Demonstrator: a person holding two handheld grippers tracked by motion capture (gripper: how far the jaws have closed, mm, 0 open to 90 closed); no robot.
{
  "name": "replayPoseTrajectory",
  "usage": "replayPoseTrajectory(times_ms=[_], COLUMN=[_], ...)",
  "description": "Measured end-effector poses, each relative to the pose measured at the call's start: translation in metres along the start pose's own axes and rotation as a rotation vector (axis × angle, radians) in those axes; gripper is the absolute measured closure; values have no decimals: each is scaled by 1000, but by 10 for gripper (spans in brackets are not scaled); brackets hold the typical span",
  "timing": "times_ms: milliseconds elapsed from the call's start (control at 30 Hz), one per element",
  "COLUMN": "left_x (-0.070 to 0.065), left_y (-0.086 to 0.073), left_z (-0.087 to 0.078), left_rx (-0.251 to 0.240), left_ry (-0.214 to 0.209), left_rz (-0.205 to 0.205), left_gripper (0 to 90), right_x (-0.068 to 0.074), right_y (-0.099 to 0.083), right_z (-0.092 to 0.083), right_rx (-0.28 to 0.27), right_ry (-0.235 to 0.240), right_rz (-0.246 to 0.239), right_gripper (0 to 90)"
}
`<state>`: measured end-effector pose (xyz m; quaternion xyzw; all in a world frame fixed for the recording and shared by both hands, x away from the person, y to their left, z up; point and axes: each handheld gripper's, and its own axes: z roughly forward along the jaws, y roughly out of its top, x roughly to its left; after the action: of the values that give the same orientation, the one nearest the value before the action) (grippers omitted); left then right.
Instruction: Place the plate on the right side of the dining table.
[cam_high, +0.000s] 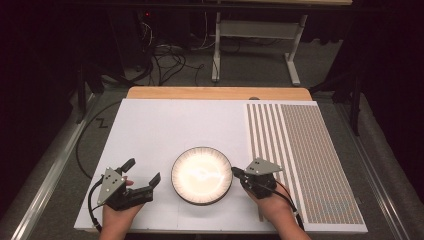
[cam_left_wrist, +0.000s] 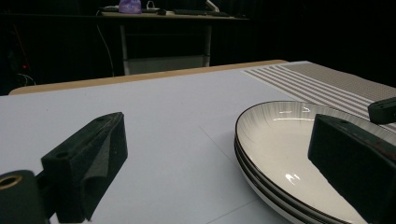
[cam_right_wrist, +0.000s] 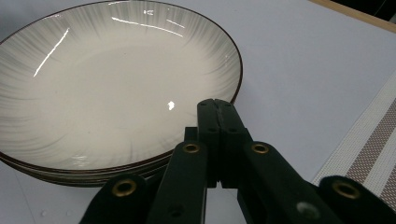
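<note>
Low centre of the high view: a stack of shallow plates (cam_high: 202, 175), white with a dark rim and fine grey streaks, sitting on the white sheet (cam_high: 165, 130) that covers the table. The left gripper view shows at least two rims layered at its right, maybe a third.

To the stack's right in the high view, the right gripper (cam_high: 235, 171) has its tips at the rim. In the right gripper view the jaws are pressed flat together above the near rim of the stack (cam_right_wrist: 112, 88); whether they pinch the top plate's lip or hover closed over it, I cannot tell. To the left, the left gripper (cam_high: 142, 171) stands spread wide with nothing between its jaws, one jaw close to the stack's left edge, not touching.

This looks like a lift of the top plate. If so, the pinch should take one rim only, since the rims nest tightly and a deep bite would drag the plate below. The glaze looks slick, so lift slowly and level. The open left gripper could steady the lower plates.

The striped placemat (cam_high: 305, 160) lies at the right, well apart from the stack.
</note>
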<state>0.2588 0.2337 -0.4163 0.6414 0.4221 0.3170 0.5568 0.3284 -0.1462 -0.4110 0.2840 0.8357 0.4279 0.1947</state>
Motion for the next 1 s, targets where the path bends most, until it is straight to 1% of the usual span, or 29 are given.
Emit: replayPoseTrajectory(times_ms=[100, 333, 533, 900, 1000], left_x=[0, -1, -1, -1, 0], left_y=[0, 1, 1, 1, 1], left_z=[0, 0, -1, -1, -2], left_rx=[1, 4, 3, -2, -3], left_ry=[-1, -5, -6, -9, -9], left_rz=[7, 9, 10, 6, 4], left_gripper=[53, 52, 51, 51, 51], right_x=[1, 2, 4, 6, 7], right_y=[0, 1, 3, 5, 5], right_z=[0, 0, 0, 0, 1], right_rx=[6, 22, 33, 47, 48], right_ry=[-2, -6, -17, -21, -25], right_rz=[-7, -25, -52, -69, -80], right_gripper=[900, 900, 900, 900, 900])
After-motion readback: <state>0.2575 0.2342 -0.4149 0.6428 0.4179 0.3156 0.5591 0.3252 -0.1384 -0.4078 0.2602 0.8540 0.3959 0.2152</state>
